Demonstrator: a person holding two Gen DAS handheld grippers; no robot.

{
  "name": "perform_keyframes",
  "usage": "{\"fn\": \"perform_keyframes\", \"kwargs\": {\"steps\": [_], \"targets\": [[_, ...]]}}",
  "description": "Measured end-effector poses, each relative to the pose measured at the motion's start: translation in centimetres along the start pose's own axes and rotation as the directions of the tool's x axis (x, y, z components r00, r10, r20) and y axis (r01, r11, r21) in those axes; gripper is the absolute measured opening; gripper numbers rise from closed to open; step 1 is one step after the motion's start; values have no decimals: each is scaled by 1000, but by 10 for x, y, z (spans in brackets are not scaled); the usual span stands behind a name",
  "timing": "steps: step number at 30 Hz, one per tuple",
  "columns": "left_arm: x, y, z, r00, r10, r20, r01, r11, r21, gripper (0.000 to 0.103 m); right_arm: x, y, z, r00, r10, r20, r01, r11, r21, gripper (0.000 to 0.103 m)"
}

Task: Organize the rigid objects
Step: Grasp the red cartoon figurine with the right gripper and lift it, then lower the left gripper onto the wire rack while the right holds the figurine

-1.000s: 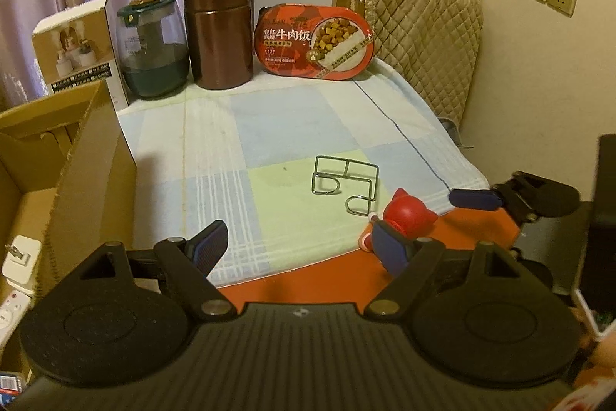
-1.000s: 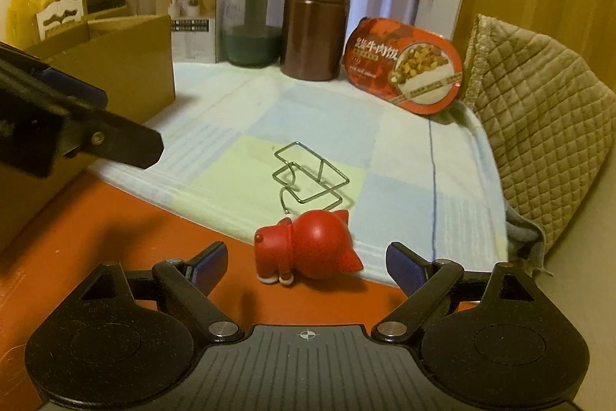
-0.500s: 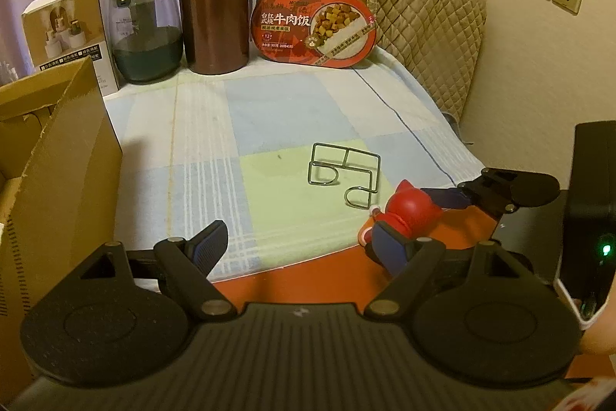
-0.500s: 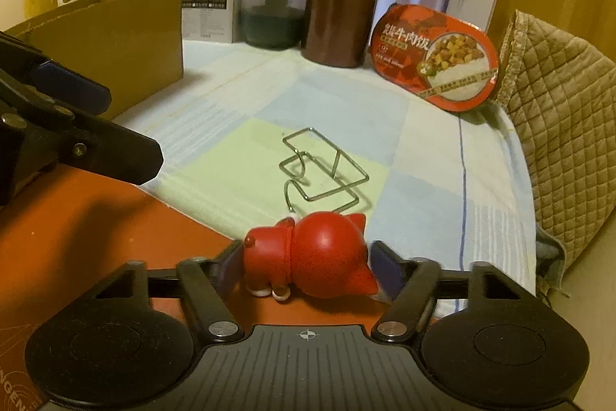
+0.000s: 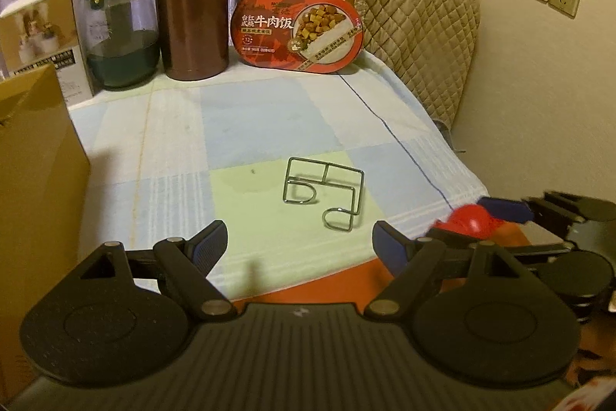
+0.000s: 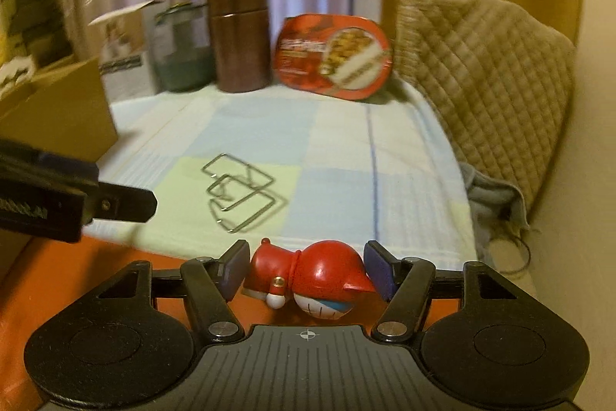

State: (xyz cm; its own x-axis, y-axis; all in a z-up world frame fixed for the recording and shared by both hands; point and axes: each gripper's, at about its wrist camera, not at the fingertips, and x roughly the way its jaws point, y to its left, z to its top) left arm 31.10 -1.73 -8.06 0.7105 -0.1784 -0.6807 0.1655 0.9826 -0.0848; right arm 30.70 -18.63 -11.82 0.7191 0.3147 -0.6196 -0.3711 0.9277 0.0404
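My right gripper (image 6: 308, 270) has just been closing; its pads now clamp the red cat figurine (image 6: 308, 280) at the orange table edge (image 6: 57, 280). Left gripper (image 5: 300, 241) gapes empty over the checked cloth (image 5: 261, 114), near the wire rack (image 5: 325, 193). Cardboard box (image 5: 34, 180) left; brown canister (image 5: 190, 16), meal box (image 5: 296, 29), curtains behind.

Red oval ready-meal tray (image 5: 298, 30), lid label: large characters "牛肉饭"; smaller print illegible. White carton (image 5: 40, 37): printed lines unreadable.
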Motion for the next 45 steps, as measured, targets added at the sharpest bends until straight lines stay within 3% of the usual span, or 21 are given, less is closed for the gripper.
{"fn": "perform_keyframes", "kwargs": {"steps": [12, 22, 28, 33, 45], "targets": [[19, 2, -12, 1000, -3, -23, 2, 1000, -23, 80, -4, 0, -16, 997, -53, -55, 56, 997, 53, 65], [25, 4, -13, 1000, -10, -19, 10, 999, -38, 80, -1, -7, -23, 996, -36, -87, 46, 993, 111, 64], [33, 3, -10, 1000, -17, -11, 16, 1000, -16, 80, -10, -10, -15, 997, -73, -28, 75, 991, 108, 64], [43, -4, -4, 997, -70, 10, 70, 997, 30, 81, -17, -19, -3, 994, -104, 29, 100, 986, 131, 64], [81, -15, 14, 993, -104, 49, 98, 989, 110, 78, -17, -34, 3, 989, -136, 51, 125, 974, 187, 64]]}}
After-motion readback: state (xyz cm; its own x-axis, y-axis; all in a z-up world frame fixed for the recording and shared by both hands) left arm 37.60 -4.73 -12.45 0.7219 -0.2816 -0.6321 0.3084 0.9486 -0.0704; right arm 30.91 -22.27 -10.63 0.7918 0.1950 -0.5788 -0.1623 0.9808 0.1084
